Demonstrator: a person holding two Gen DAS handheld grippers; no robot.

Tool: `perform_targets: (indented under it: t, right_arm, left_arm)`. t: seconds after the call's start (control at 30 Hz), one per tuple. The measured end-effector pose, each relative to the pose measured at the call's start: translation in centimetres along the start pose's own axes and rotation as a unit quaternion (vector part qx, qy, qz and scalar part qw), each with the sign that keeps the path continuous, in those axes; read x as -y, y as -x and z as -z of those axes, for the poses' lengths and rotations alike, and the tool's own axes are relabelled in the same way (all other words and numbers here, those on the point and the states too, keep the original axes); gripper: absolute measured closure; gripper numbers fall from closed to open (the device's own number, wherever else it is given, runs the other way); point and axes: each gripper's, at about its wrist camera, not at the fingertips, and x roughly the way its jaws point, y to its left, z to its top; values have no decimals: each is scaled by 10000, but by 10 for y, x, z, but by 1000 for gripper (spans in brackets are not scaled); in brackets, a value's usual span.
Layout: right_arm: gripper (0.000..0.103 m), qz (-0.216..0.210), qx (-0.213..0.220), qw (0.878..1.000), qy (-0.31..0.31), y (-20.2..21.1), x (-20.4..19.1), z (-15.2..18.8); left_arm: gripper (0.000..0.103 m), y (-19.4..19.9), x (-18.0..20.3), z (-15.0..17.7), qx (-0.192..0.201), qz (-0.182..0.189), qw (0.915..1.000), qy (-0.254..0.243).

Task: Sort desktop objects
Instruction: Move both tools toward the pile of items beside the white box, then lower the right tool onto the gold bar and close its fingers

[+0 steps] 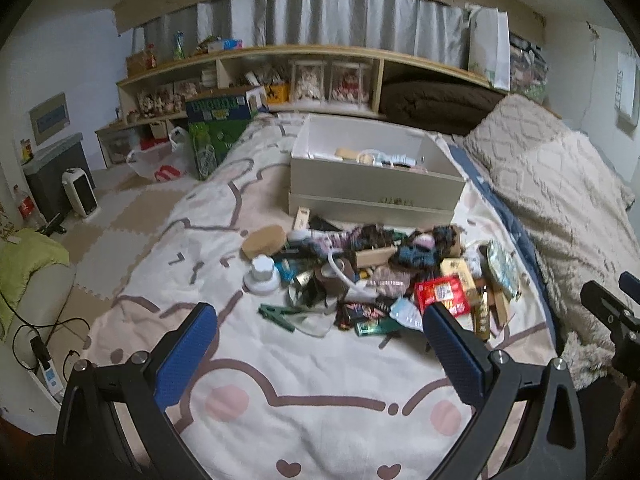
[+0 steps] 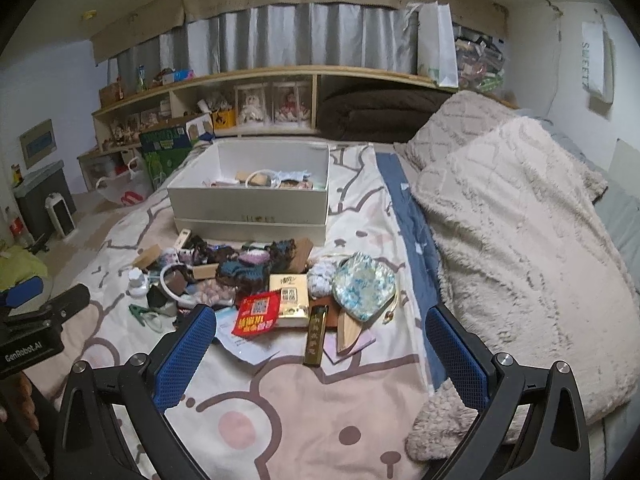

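Note:
A pile of small objects lies on the bedsheet: a red packet [image 1: 442, 294] [image 2: 258, 314], a white round bottle [image 1: 263, 274], a cork disc [image 1: 265, 241], a green clip [image 1: 278, 315], a blue patterned pouch [image 2: 362, 290], a black and gold bar [image 2: 317, 334]. Behind it stands a white box [image 1: 374, 186] [image 2: 248, 200] with a few items inside. My left gripper [image 1: 318, 332] is open and empty, just short of the pile. My right gripper [image 2: 320, 338] is open and empty, its fingers on either side of the pile's near edge.
A fluffy beige blanket [image 2: 520, 216] covers the bed's right side. A wooden shelf [image 1: 280, 64] with boxes runs along the back wall. A green carton [image 1: 216, 128] and a plastic bag [image 1: 160, 160] stand on the floor at left. The other gripper shows at each view's edge.

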Motion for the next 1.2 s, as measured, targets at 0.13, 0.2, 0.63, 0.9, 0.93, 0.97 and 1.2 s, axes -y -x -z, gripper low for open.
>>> perform_targets:
  t: [0.13, 0.2, 0.63, 0.9, 0.93, 0.97, 1.2]
  right_arm:
    - [0, -125, -159, 9997, -163, -14, 5, 5]
    - [0, -140, -280, 9993, -201, -22, 6, 9]
    - [1, -912, -1385, 9857, -297, -94, 10, 26]
    - [69, -1439, -2030, 9681, -306, -149, -4, 28]
    - [73, -1434, -2115, 9664, -288, -156, -6, 30]
    - [77, -1413, -2192, 9650, -270, -162, -7, 32]
    - [80, -1241, -2258, 9662, -100, -193, -15, 29]
  left_arm:
    - [0, -12, 1, 5, -174, 107, 9998, 7]
    - [0, -17, 2, 6, -233, 166, 9996, -12]
    - [0, -40, 5, 17, -532, 345, 9980, -20]
    - [0, -48, 5, 22, -668, 356, 9971, 11]
    - [0, -49, 6, 22, -683, 338, 9971, 7]
    - [0, -51, 5, 23, -701, 333, 9970, 9]
    - [0, -57, 2, 26, -831, 353, 9959, 72]
